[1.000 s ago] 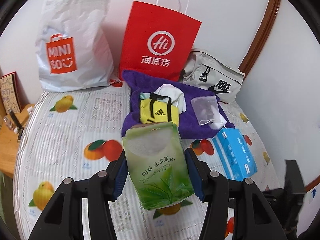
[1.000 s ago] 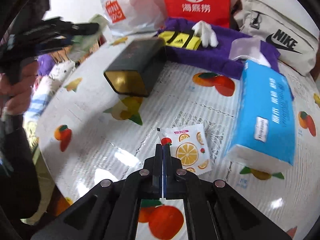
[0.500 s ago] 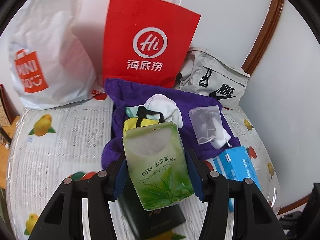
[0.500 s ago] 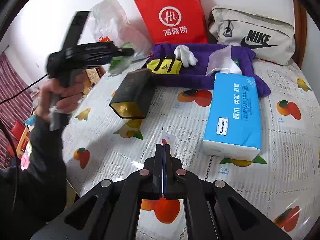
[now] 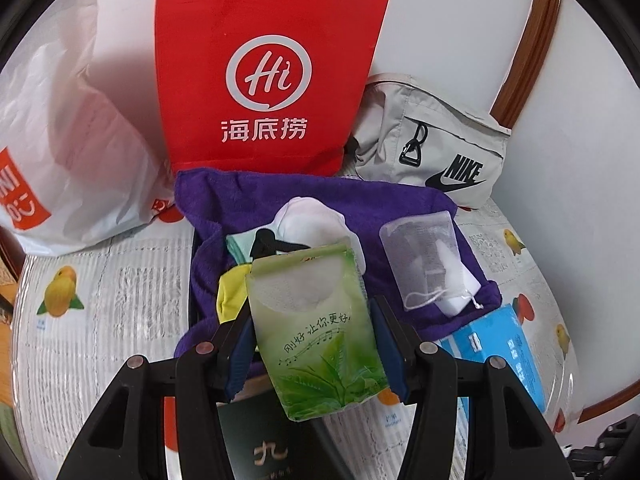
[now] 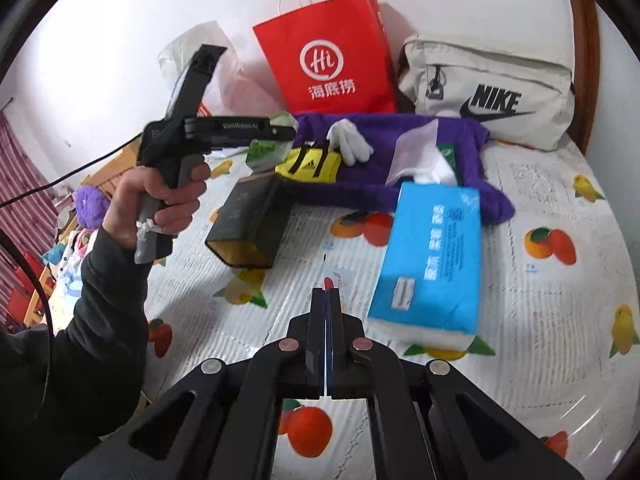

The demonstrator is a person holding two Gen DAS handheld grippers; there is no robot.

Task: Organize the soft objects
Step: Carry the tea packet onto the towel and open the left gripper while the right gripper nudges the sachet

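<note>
A green tissue pack (image 5: pixel 316 328) is clamped between the blue pads of my left gripper (image 5: pixel 314 344), above a black box (image 5: pixel 264 440) at the near edge of the purple towel (image 5: pixel 360 200). The right wrist view shows that gripper (image 6: pixel 280 132) held in a person's hand (image 6: pixel 160 200), left of the towel (image 6: pixel 400 184). On the towel lie a yellow Adidas pouch (image 6: pixel 310 164), white gloves (image 6: pixel 352 142) and a mesh pouch (image 5: pixel 424 256). My right gripper (image 6: pixel 326 292) is shut on a thin orange-print sachet (image 6: pixel 328 282), seen edge-on above the tablecloth.
A blue tissue pack (image 6: pixel 432 256) lies right of the right gripper. A red paper bag (image 5: pixel 264 80), a beige Nike bag (image 5: pixel 436 152) and a white plastic bag (image 5: pixel 72 152) stand against the wall. The round table (image 6: pixel 560 320) has a fruit-print cloth.
The left gripper carried the green pack across the table to the black box and purple towel. The right gripper rose and drew back, lifting the sachet off the cloth.
</note>
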